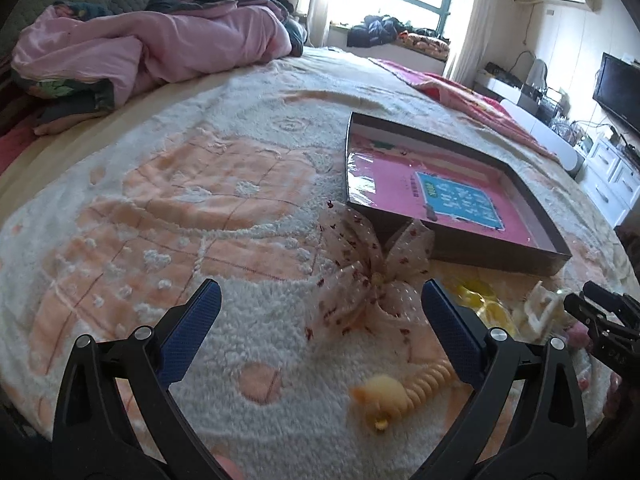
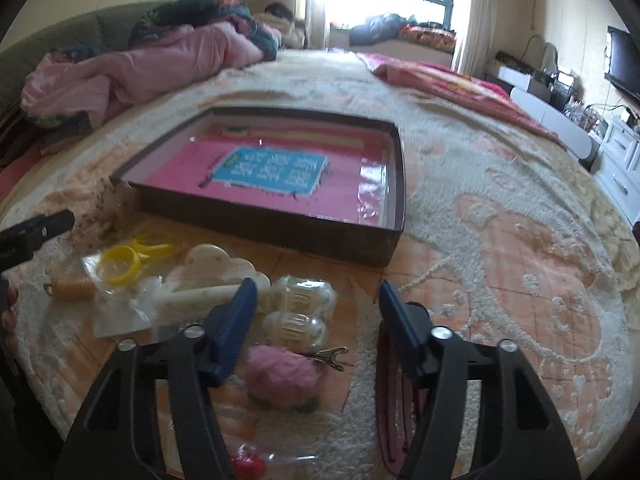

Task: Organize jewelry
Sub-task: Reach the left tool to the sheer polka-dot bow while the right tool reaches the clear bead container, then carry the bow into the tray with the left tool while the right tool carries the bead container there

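1. Left wrist view: your left gripper (image 1: 320,304) has its jaws wide apart and empty, with the gauzy bow (image 1: 368,276) between the tips, just short of the box (image 1: 496,252).
2. Take the bow at its knotted middle; it looks light, soft and floppy.
3. Your right gripper (image 2: 316,300) also stands apart and empty, over the clear claw clips (image 2: 298,310) and pink pompom clip (image 2: 282,374): hard and slippery, so grip squarely.
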Motion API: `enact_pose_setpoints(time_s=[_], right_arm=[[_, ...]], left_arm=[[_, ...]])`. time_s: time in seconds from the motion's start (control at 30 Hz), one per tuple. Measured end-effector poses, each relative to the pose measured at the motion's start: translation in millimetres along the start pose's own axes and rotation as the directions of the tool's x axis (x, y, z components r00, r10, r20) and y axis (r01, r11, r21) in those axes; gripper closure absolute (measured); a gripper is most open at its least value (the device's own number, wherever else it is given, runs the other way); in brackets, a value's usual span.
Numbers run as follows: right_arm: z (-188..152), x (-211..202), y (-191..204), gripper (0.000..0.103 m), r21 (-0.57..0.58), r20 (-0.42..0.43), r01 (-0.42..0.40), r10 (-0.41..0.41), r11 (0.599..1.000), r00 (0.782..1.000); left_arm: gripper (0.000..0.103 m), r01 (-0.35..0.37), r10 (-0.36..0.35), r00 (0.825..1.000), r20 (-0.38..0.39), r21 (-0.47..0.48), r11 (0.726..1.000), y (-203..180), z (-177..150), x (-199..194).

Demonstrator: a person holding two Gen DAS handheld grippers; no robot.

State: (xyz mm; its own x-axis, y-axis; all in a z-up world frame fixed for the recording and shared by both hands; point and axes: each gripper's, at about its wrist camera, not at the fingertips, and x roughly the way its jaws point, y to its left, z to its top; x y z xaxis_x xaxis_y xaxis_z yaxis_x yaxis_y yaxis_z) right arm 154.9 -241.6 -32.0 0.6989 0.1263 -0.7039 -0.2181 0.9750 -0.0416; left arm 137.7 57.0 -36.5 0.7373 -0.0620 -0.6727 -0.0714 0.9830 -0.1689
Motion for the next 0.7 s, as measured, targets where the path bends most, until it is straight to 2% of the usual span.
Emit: enact_pose_setpoints(time_s=[0.13, 0.23, 0.3, 0.43, 0.5, 0.6, 0.7], right_arm=[[1.3, 9.3, -3.2, 0.053, 0.018, -0.039, -0.036, 0.037, 0.999, 0.999], [3.2, 14.6, -3.1, 0.059, 0.026, -0.068, -0.060, 0.062, 0.998, 0.996], [4.3, 17.1, -3.4, 0.063, 0.042, -0.080, -0.083, 0.086, 0.996, 0.993], [6.5, 13.9, -3.4, 0.064, 0.055, -0.055, -0.092, 0.095, 0.994, 0.994], [6.1, 10.5, -6.2, 0.064, 0.073, -0.039, -0.106, 0.109, 0.992, 0.993], [5.8, 4.4, -10.1, 0.064, 0.092, -0.015, -0.118, 0.120, 0.989, 0.993], [5.9, -3.4, -15.6, 0.064, 0.107, 0.011, -0.117, 0.116, 0.987, 0.993]], left_arm=[[0.021, 0.026, -0.026, 0.999, -0.021, 0.011, 1.000, -1.1, 7.1, 13.0], [0.032, 0.036, -0.036, 0.999, -0.041, 0.013, 0.999, -2.1, 7.1, 21.2], [0.042, 0.055, -0.055, 0.997, -0.052, 0.008, 0.998, -1.5, 6.3, 25.7], [0.057, 0.076, -0.074, 0.995, -0.071, 0.014, 0.997, -1.7, 6.3, 32.1], [0.078, 0.087, -0.085, 0.993, -0.076, 0.016, 0.996, -1.7, 6.1, 33.6], [0.094, 0.107, -0.104, 0.992, -0.074, 0.029, 0.994, -4.4, 6.6, 33.6], [0.099, 0.115, -0.111, 0.992, -0.052, 0.078, 0.990, -14.0, 6.3, 25.8]])
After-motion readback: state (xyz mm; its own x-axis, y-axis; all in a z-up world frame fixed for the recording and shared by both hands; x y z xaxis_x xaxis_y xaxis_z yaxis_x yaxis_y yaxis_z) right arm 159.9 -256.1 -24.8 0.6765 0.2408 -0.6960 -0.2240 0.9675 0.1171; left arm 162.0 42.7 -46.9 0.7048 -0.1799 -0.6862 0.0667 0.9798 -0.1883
